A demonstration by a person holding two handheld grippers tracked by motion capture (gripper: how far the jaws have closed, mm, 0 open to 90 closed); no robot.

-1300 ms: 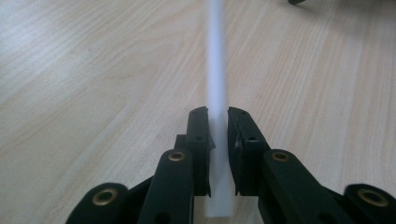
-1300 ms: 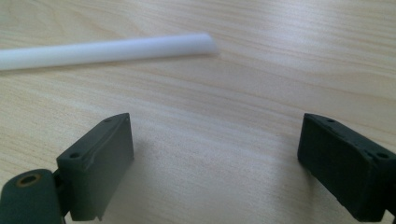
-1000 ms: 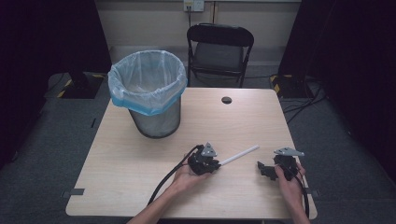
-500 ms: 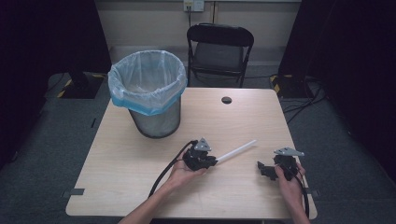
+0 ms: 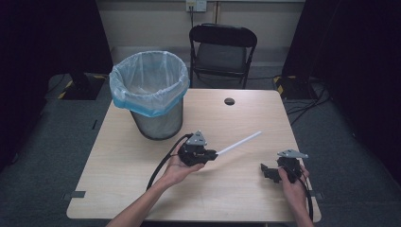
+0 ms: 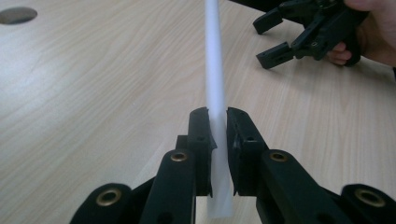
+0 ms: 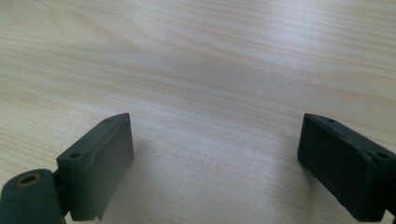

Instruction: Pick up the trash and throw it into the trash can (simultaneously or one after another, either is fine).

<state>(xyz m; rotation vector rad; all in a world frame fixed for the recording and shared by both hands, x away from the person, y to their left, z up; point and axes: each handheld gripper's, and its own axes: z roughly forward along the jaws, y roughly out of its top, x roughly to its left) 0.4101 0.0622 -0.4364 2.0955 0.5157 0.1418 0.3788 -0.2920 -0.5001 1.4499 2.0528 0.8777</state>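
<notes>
A long white tube (image 5: 239, 142) sticks out to the right from my left gripper (image 5: 213, 154) near the table's middle. In the left gripper view my left gripper (image 6: 218, 126) is shut on the white tube (image 6: 215, 70), which runs straight ahead between the two black jaws. My right gripper (image 5: 265, 170) rests low over the table near the front right, held by a hand, with its jaws spread wide. The right gripper view has my right gripper (image 7: 212, 154) open over bare wood. The right gripper (image 6: 273, 35) also appears at the upper right of the left gripper view.
A metal bin with a pale blue liner (image 5: 149, 92) stands at the table's back left. A round cable hole (image 5: 229, 101) sits near the far edge. Behind the wooden table (image 5: 118, 175) is a black folding chair (image 5: 222, 49). A black cable (image 5: 163, 163) trails from the left gripper.
My left gripper has lifted and moved left and slightly back with the white tube in it. The right gripper has stayed in place.
</notes>
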